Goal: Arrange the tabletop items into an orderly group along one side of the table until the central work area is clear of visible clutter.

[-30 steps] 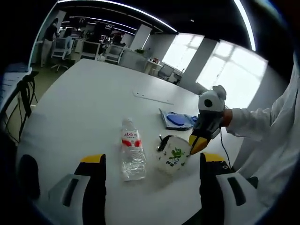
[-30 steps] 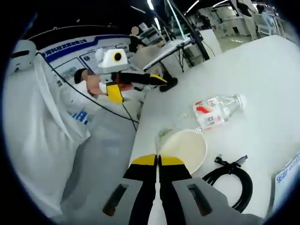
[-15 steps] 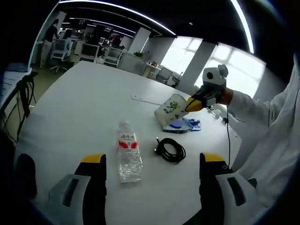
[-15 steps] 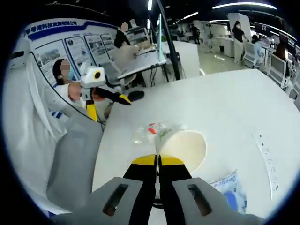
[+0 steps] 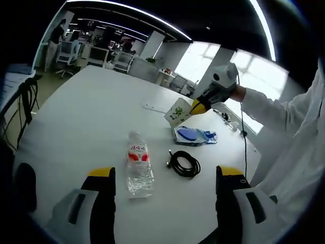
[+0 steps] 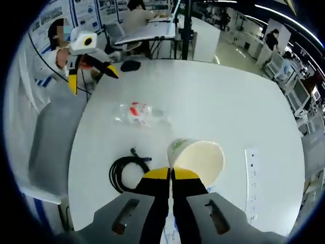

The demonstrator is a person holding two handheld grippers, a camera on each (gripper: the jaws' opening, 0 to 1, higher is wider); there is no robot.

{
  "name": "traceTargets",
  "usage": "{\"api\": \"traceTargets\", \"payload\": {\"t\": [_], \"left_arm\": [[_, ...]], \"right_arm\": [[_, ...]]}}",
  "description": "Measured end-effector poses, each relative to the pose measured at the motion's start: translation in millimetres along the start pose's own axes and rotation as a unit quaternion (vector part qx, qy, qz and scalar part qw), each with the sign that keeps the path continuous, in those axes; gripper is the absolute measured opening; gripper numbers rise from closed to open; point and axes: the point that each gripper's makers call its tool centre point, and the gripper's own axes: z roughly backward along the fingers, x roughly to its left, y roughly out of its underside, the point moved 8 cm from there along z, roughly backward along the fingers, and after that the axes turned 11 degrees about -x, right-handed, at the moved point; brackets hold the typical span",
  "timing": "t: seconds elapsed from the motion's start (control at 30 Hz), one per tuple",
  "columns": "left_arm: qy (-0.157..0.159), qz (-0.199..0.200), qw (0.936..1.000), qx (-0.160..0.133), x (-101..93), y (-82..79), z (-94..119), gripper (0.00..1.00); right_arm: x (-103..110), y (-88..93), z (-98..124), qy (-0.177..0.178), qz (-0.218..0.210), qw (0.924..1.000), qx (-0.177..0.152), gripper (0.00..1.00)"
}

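Left gripper (image 5: 165,203) spread wide, holding nothing. Just ahead, water bottle (image 5: 138,168) lying flat, coiled black cable (image 5: 184,163) beside it. Blue pouch (image 5: 194,135) beyond cable. Right gripper (image 6: 170,179) pinching paper cup (image 6: 198,160) rim, cup aloft above white table (image 5: 91,112); wide bare tabletop beyond.

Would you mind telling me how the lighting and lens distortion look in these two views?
Left gripper view: bright windows behind the right tongs wash out to white, the ceiling stays dark, and the fisheye bends the white table edge. Right gripper view: even overhead light, soft shadows under the bottle and the paper cup, and the table curves strongly.
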Motion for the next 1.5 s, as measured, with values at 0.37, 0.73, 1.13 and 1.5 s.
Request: {"api": "traceTargets", "payload": {"t": [0.37,0.73,1.13,1.5], "left_arm": [[-0.002,0.007,1.0000,-0.001,3.5,3.8,-3,0.82],[-0.006,0.014,0.9999,-0.001,4.9,5.9,-1,0.82],[-0.011,0.021,0.9997,-0.004,5.3,8.7,0,0.81],[-0.010,0.023,0.9997,-0.004,3.4,9.8,-1,0.81]], "right_arm": [[-10,11.6,-20,-0.022,0.068,0.9940,0.083,0.00],[-15,19.9,-38,-0.042,0.099,0.9862,0.126,0.00],[-16,22.3,-47,-0.053,0.129,0.9781,0.154,0.00],[-12,23.1,-48,-0.057,0.128,0.9778,0.156,0.00]]}}
